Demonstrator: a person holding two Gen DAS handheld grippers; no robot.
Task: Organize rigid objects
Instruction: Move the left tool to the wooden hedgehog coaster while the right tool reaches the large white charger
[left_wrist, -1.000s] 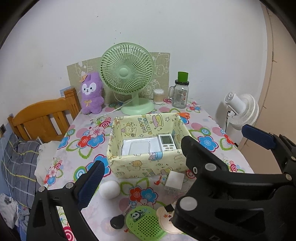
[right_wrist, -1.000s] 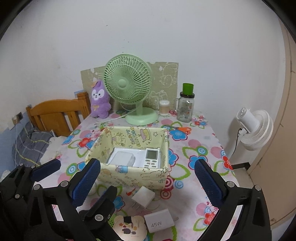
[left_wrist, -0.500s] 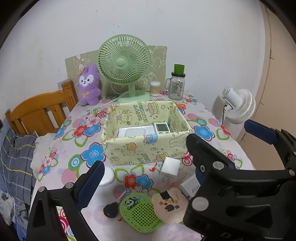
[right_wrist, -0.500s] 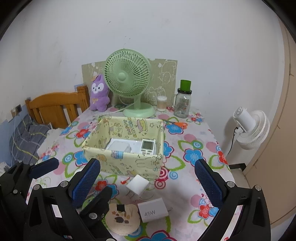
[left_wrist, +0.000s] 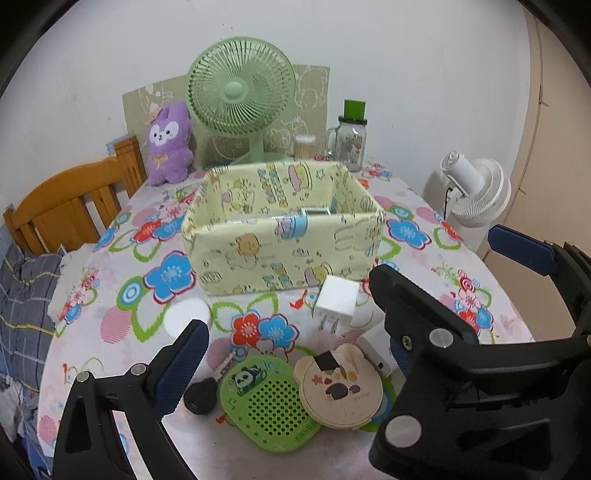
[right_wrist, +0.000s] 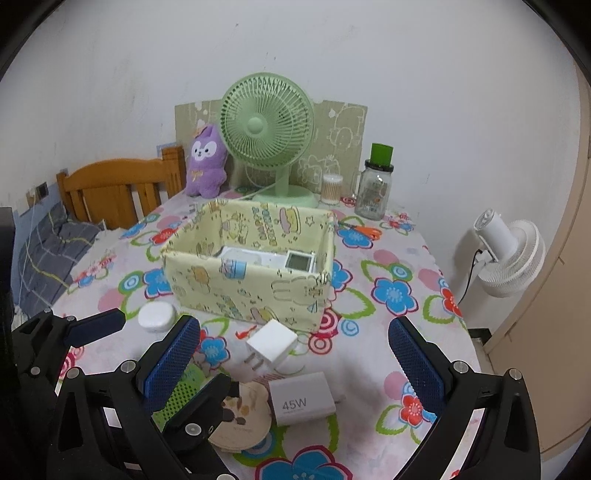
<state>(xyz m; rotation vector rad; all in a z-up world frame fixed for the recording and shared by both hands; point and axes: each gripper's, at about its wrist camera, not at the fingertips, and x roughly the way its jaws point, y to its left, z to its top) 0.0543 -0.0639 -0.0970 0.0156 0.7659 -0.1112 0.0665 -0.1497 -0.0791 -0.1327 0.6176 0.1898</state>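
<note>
Front and centre on the flowered tablecloth (right_wrist: 402, 236) sits the pale yellow cartoon-print box (right_wrist: 255, 284), open-topped, and inside it lie a flat white device (right_wrist: 243, 256) and a small white unit with a grey screen (right_wrist: 300, 261), side by side against the right wall. Just in front of the box, a white cube charger (right_wrist: 272, 346) lies tipped with its two prongs pointing toward the camera, and nearer still rests the white 45W charger (right_wrist: 301, 398), label up. To its left a round bear-shaped wooden disc (left_wrist: 338, 387) overlaps a green perforated panda case (left_wrist: 269, 402), with a black key fob (left_wrist: 200, 398) touching the case's left edge. A white round puck (right_wrist: 156, 316) sits alone off the box's left front corner. The right gripper (right_wrist: 295, 363) hangs above the chargers, blue pads spread wide apart, nothing between them. The left gripper (left_wrist: 343, 299) is likewise released, its fingers far apart over the clutter, and its near blue pad shows beside the puck in the right wrist view. At the back of the table stand a green desk fan (right_wrist: 267, 129), a purple plush toy (right_wrist: 205, 161), a jar of cotton swabs (right_wrist: 331, 189) and a glass mug-jar with a green lid (right_wrist: 375, 186); orange scissors (right_wrist: 364, 230) lie near the jar. A wooden chair (right_wrist: 118, 188) sits left, a white floor fan (right_wrist: 509, 254) right.
</note>
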